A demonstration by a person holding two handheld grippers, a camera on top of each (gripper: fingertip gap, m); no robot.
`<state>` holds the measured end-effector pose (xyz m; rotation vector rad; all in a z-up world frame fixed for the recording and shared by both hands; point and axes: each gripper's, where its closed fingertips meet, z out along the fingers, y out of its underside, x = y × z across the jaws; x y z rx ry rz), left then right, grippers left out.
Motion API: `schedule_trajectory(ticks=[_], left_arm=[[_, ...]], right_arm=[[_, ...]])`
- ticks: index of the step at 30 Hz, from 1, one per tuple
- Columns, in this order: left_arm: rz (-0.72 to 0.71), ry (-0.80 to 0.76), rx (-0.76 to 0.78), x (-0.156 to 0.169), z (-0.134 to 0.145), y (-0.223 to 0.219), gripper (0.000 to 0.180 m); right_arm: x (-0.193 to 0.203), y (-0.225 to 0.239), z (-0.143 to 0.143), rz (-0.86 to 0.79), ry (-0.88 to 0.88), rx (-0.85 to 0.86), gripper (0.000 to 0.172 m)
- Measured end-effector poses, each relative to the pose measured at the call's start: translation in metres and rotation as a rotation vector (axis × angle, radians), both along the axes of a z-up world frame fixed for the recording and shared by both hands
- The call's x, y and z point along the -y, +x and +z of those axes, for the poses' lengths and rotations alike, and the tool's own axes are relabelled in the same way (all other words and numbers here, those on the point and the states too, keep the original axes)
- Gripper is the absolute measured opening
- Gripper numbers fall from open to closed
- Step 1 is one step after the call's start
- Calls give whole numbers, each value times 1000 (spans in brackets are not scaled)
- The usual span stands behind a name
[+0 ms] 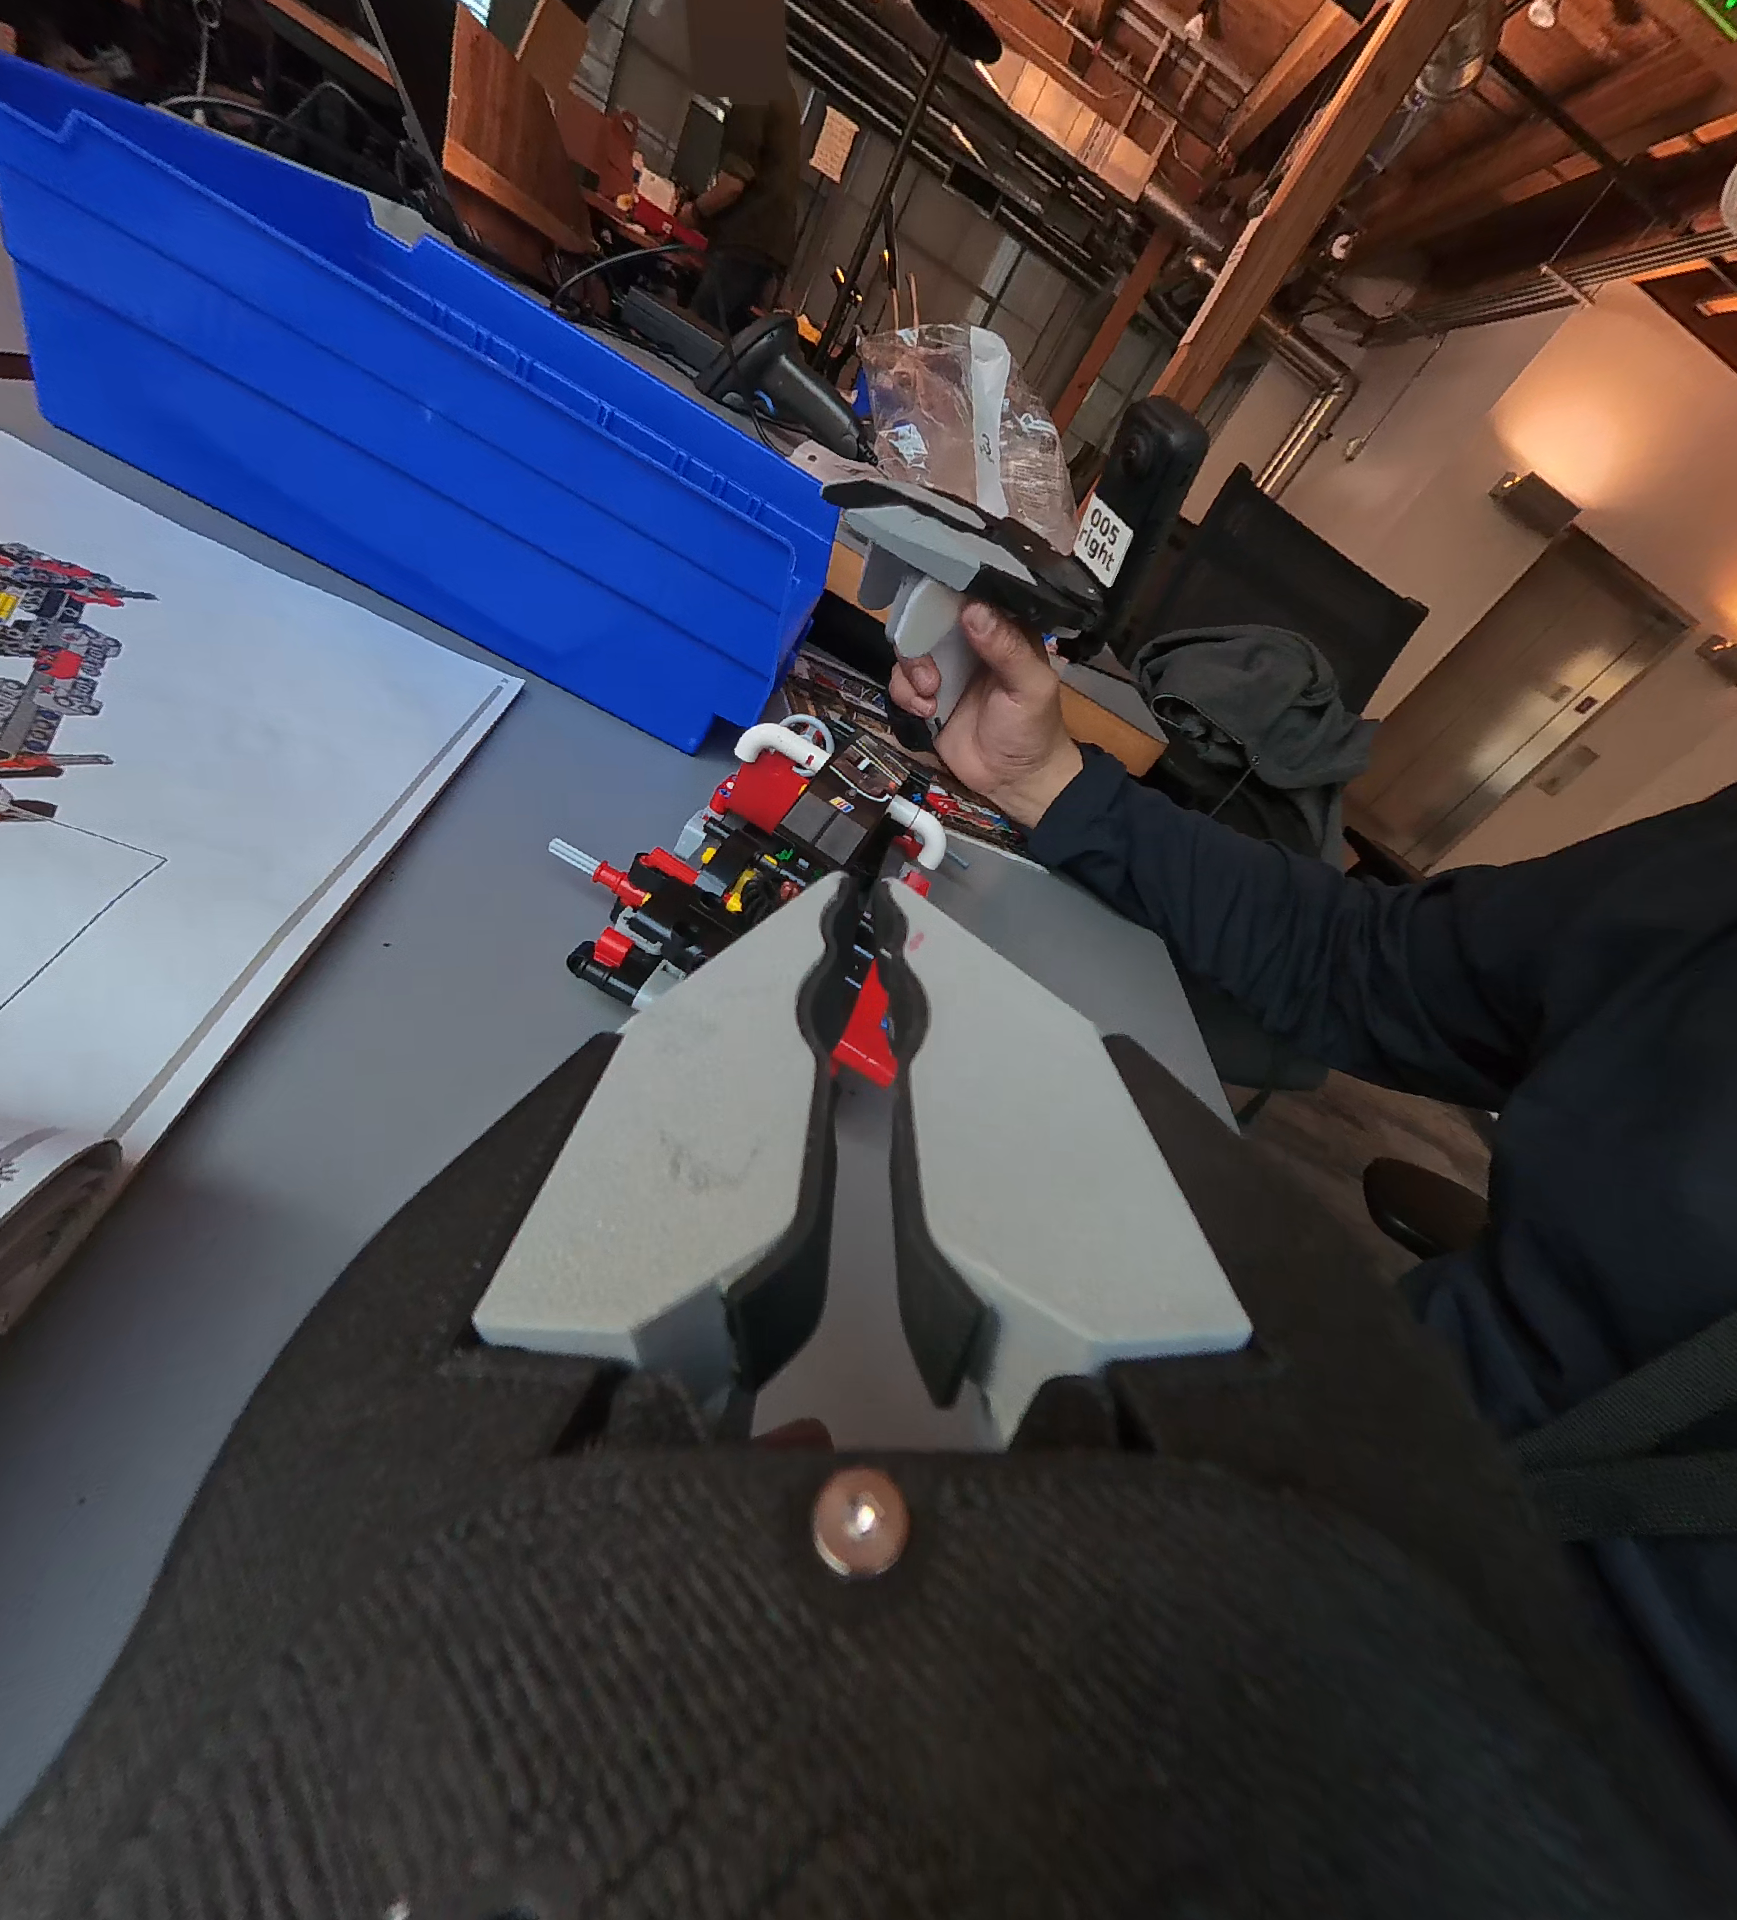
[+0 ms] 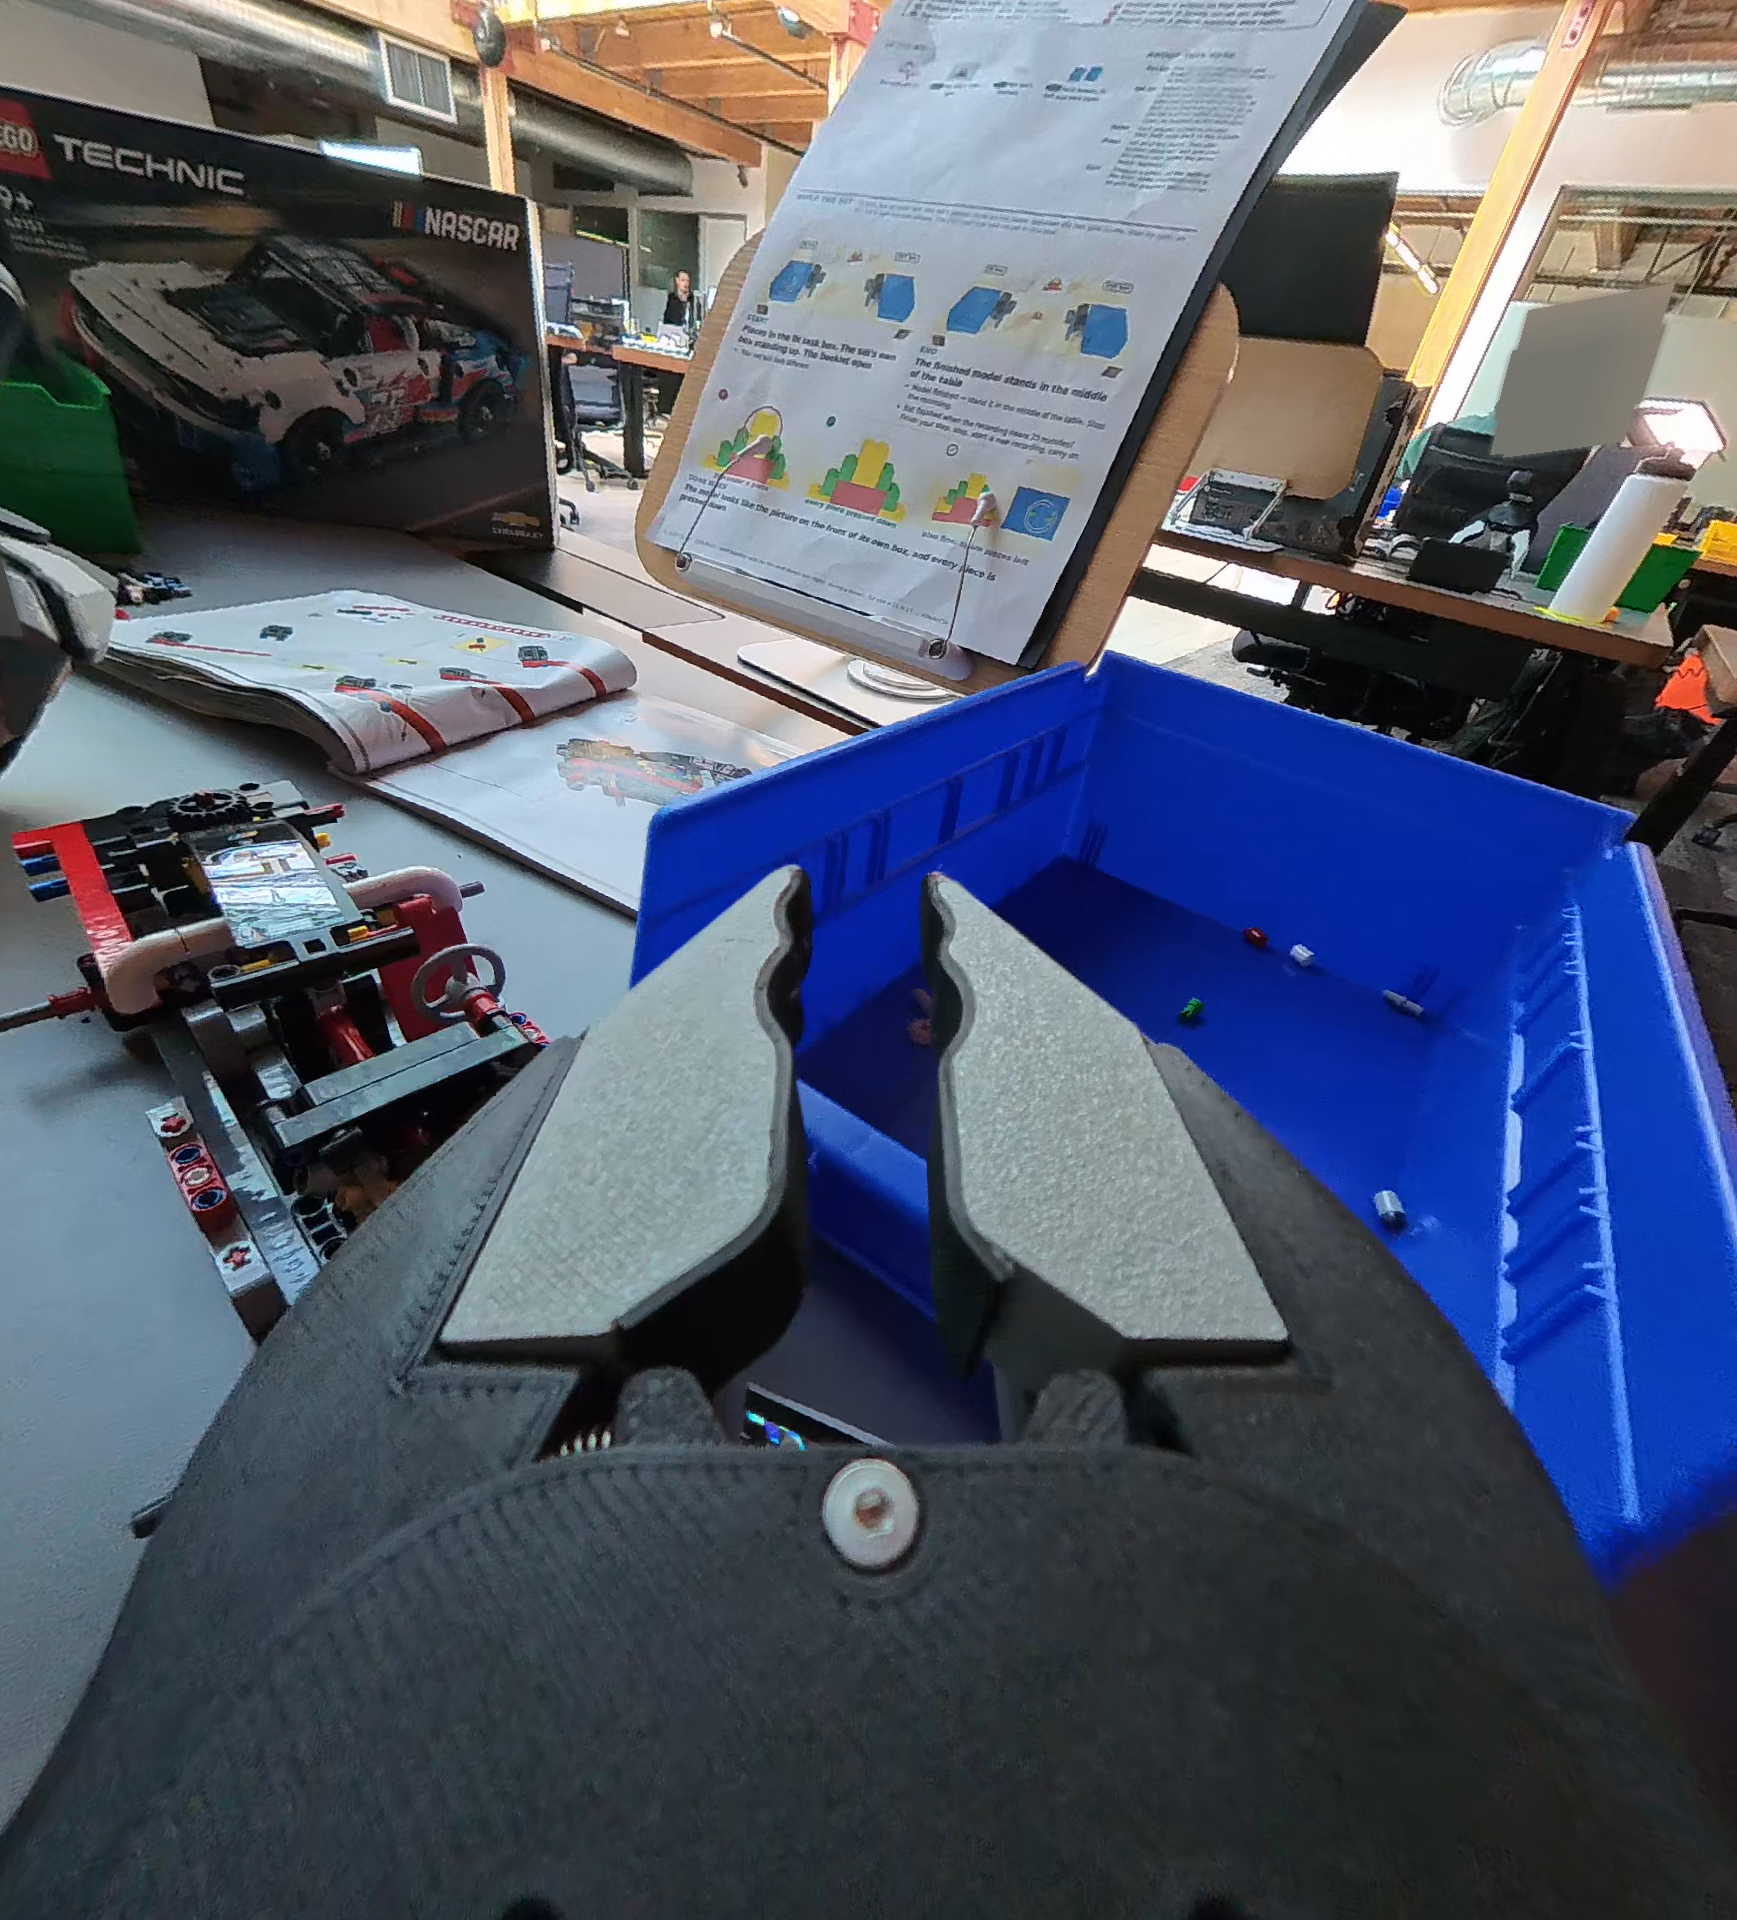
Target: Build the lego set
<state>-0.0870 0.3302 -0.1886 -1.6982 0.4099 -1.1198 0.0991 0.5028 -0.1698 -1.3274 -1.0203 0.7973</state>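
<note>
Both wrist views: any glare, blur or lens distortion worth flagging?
Left wrist view: heavy wide-angle bending, the blue bin bows; warm wall lamps bloom at right; the tongs look slightly soft near the lens. Right wrist view: sharper; a bright reflection on the toy chassis's glossy black panel; strong edge stretch on the blue bin's rim.

Blue bin (image 2: 1466, 1039) open on top, floor mostly bare, few small pieces (image 2: 1193, 1009); toy car frame (image 2: 251, 997) and booklet (image 2: 376, 675) crowd the table (image 2: 33, 1299) left of it
</note>
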Motion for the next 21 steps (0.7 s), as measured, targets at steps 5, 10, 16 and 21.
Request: schedule_trajectory(ticks=[5,10,16,21], left_arm=[[-28,-51,-71,-1,-12,9,5],[-28,-116,-145,-4,-26,13,14],[-11,-283,-115,-15,-42,2,16],[-75,-436,-23,-17,-51,3,24]], right_arm=[[13,-9,1,58,8,29,57],[80,-65,16,283,22,222,84],[145,-140,-34,587,56,692,91],[151,-156,-65,680,14,876,92]])
